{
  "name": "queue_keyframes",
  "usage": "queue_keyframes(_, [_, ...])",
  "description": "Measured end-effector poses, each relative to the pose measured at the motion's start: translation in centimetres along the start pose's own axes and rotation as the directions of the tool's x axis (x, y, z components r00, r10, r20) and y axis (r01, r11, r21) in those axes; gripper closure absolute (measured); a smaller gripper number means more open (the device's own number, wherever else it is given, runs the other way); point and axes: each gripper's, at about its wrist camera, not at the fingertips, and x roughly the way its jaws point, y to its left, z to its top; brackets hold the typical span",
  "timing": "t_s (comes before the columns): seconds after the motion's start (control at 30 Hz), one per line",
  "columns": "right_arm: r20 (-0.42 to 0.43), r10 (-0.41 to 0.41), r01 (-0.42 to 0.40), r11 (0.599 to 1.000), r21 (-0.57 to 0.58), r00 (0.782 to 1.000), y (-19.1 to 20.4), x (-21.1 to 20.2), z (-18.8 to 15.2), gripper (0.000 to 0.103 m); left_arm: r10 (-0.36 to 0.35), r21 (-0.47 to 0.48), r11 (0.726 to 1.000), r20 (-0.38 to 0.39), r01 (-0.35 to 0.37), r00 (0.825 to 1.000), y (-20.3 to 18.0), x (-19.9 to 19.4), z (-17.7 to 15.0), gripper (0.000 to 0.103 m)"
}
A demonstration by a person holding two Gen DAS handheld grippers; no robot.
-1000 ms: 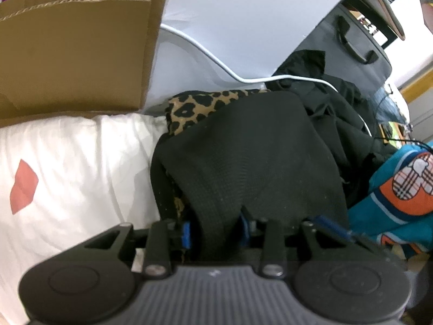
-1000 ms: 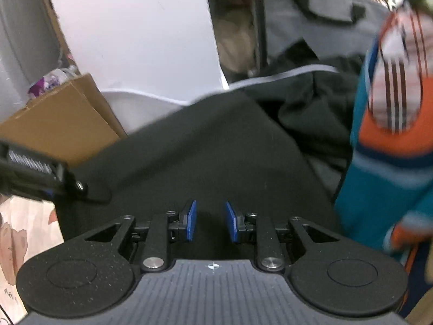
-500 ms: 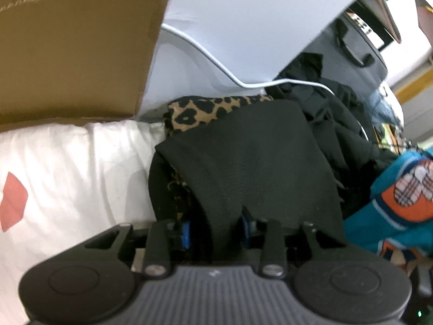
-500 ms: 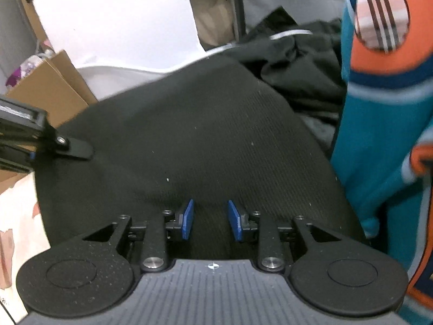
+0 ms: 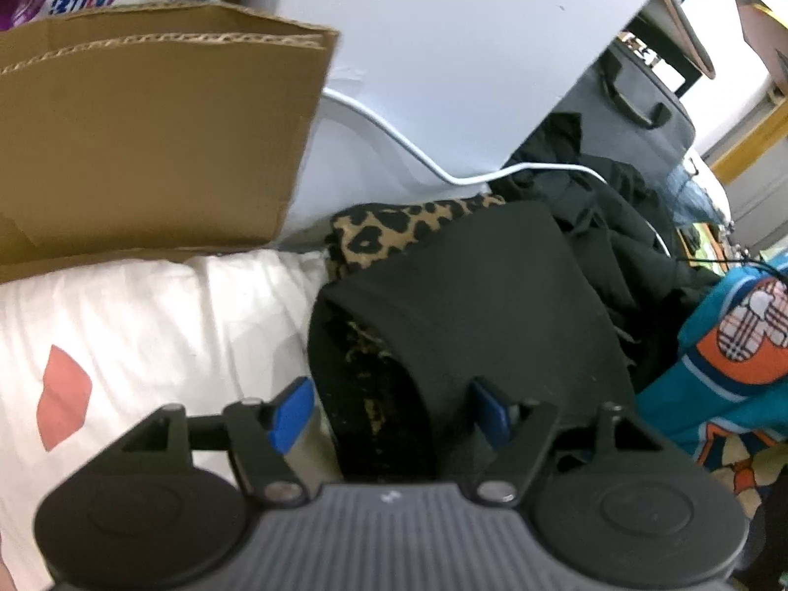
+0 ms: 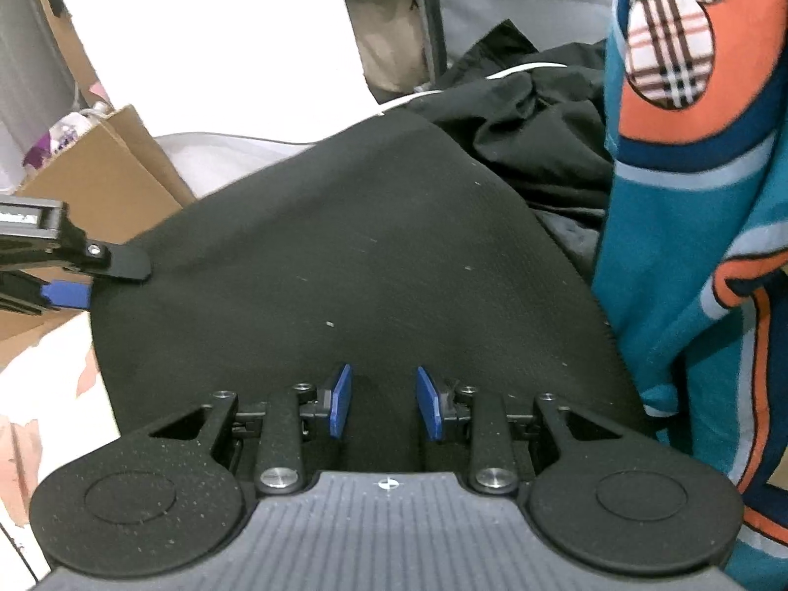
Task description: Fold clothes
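A folded black knit garment (image 5: pixel 473 305) lies on a leopard-print garment (image 5: pixel 389 226) on the white bed sheet (image 5: pixel 147 315). My left gripper (image 5: pixel 391 411) is open, its blue pads on either side of the black garment's near fold. The black garment also fills the right wrist view (image 6: pixel 344 256). My right gripper (image 6: pixel 381 404) holds a fold of the black cloth between its blue pads, jaws narrow. The left gripper's finger shows at the left edge of the right wrist view (image 6: pixel 74 271).
A cardboard box (image 5: pixel 147 138) stands at the back left. A white cable (image 5: pixel 418 157) runs along a white wall. A heap of black clothes (image 5: pixel 615 226) and a teal and orange garment (image 5: pixel 738 354) lie to the right. A grey bag (image 5: pixel 635 113) stands behind.
My left gripper has opened and let go of the black garment's fold. My right gripper has moved closer over the garment, still holding it.
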Motion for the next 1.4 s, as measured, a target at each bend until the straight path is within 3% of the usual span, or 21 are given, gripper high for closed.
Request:
queue_keyframes(0.4, [-0.004, 0.078, -0.078, 0.997, 0.015, 0.997, 2.2, 0.3, 1.0, 0.067, -0.055, -0.084, 0.995, 0.039, 0.058, 0.998, 1.9, -0.9, 1.5, 0.031])
queue_keyframes(0.43, [0.003, 0.084, -0.084, 0.996, 0.016, 0.996, 2.3, 0.2, 1.2, 0.067, -0.060, -0.093, 0.994, 0.041, 0.064, 0.997, 2.2, -0.9, 1.6, 0.027])
queue_keyframes(0.73, [-0.002, 0.089, -0.089, 0.996, -0.007, 0.996, 4.2, 1.6, 1.3, 0.066, -0.159, -0.135, 0.978, 0.002, 0.157, 0.987, 2.0, 3.5, 2.0, 0.024])
queue_keyframes(0.93, [-0.008, 0.087, -0.086, 0.996, 0.008, 0.996, 4.2, 2.0, 1.1, 0.065, -0.183, -0.135, 0.975, -0.018, 0.179, 0.983, 1.1, 5.8, 1.8, 0.025])
queue_keyframes(1.03, [-0.009, 0.079, -0.079, 0.997, 0.001, 0.997, 4.3, 2.2, 1.0, 0.065, -0.175, -0.131, 0.976, -0.012, 0.172, 0.984, 1.1, 5.8, 2.0, 0.034])
queue_keyframes(1.33, [-0.010, 0.082, -0.081, 0.997, 0.009, 0.997, 4.4, 2.2, 1.0, 0.065, -0.121, -0.039, 0.992, 0.062, 0.124, 0.991, 0.3, 2.9, 3.0, 0.090])
queue_keyframes(1.4, [-0.010, 0.085, -0.085, 0.996, 0.011, 0.996, 4.3, 2.1, 1.0, 0.065, -0.100, -0.034, 0.994, 0.088, 0.103, 0.991, 0.2, 2.2, 3.5, 0.095])
